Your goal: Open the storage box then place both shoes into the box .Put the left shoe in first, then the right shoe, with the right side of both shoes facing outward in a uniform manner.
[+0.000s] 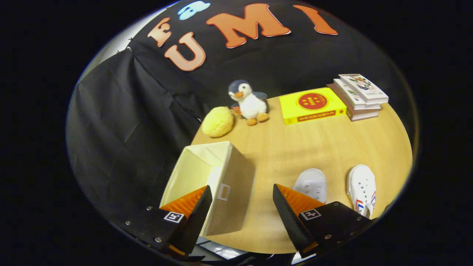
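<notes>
Gripper view
Tool (242,201): spread wide, grasping nothing; orange-faced fingers (188,201) raised above the near edge of the bench (295,147), apart from everything below.
Storage box (212,181): cream fabric, open at the top, at the bench's left near corner; partly behind the left finger, its right wall showing in the gap between the fingers. Small label pocket on the near side wall. Long axis running away from the tool, tilted leftward. Near end covered by the left finger; inside floor not made out.
Left-hand shoe (312,183): white, just beyond the right finger; toe pointing away from the tool, long axis roughly parallel to the fingers. Heel end hidden by the finger.
Right-hand shoe (363,188): white with red and blue stripes on its side, beside the first, a gap between them; toe likewise pointing away. Heel cut off behind the tool body. Which is the left or right of the pair: cannot tell.
Far side of bench: yellow round plush (218,122), penguin toy (249,101), yellow book (312,105), stack of books (360,96), well beyond the fingers.
</notes>
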{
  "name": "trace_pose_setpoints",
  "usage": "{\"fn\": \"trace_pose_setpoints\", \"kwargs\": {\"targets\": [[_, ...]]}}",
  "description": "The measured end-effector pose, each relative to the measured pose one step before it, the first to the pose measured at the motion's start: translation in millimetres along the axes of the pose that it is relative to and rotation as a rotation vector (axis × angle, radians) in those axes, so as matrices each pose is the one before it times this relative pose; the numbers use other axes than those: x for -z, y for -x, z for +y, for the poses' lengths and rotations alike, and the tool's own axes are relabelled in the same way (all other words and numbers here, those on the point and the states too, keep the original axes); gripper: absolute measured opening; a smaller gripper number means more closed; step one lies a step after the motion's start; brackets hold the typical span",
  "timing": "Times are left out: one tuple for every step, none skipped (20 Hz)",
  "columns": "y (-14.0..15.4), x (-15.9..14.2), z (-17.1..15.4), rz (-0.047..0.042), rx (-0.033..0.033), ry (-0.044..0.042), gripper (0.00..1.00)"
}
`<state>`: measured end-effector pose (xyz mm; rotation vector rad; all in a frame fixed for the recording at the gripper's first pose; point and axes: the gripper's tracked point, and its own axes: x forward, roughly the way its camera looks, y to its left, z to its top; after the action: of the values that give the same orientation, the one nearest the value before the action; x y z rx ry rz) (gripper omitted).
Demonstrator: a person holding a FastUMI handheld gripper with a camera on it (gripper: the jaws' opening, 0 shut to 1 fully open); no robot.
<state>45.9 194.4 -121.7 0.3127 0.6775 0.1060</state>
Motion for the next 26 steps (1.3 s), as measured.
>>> {"fn": "trace_pose_setpoints", "kwargs": {"targets": [[1.41,5.62,-20.43,0.01345,0.03262,-0.00793,0.98],[2.83,7.12,-19.67,0.01254,0.03071,-0.00849,0.98],[0.61,5.65,-16.82,0.01146,0.02566,-0.00690,0.98],[-1.75,6.19,-15.52,0.01397,0.02396,-0.00598,0.98],[-1.44,7.03,-12.92,0.01563,0.02169,-0.00469,0.98],[-2.38,8.23,-13.56,0.01769,0.02137,-0.00167,0.98],[-3.69,9.24,-10.16,0.02270,0.02046,0.00306,0.97],[-4.76,7.25,-8.70,0.02249,0.01792,0.00486,0.96],[-4.76,7.03,-4.95,0.02318,0.00972,0.00408,0.90],[-5.10,6.93,-3.54,0.02307,0.00677,0.00046,0.86],[-4.59,6.70,-2.89,0.02159,0.00442,0.00037,0.80],[-6.09,5.99,-0.83,0.02118,0.00670,0.00334,0.76],[-5.24,4.81,-0.80,0.02002,0.00298,0.00514,0.71],[-5.74,3.79,0.24,0.01784,-0.00017,0.00277,0.69],[-5.76,1.62,1.64,0.01330,-0.00392,0.00268,0.64],[-6.14,1.57,1.23,0.01512,0.00012,0.00589,0.61],[-5.67,2.43,-1.72,0.01533,0.00830,0.01046,0.58],[-6.27,0.98,-1.35,0.01209,0.00920,0.01168,0.54],[-5.71,1.20,1.59,0.01218,-0.00240,0.00270,0.50],[-6.13,1.00,3.00,0.01767,-0.00907,-0.00576,0.48],[-6.06,1.67,-0.41,0.01434,-0.00237,-0.00335,0.46],[0.65,-0.64,1.11,0.01044,-0.01691,-0.00574,0.45],[-3.63,-0.07,0.58,0.01024,-0.01251,0.00017,0.43],[1.49,1.10,0.87,0.00851,-0.01659,0.00448,0.43],[-1.79,-0.65,0.22,-0.00396,-0.01576,-0.00272,0.43],[-1.68,0.50,3.66,0.00093,-0.02571,-0.01854,0.43]]}}
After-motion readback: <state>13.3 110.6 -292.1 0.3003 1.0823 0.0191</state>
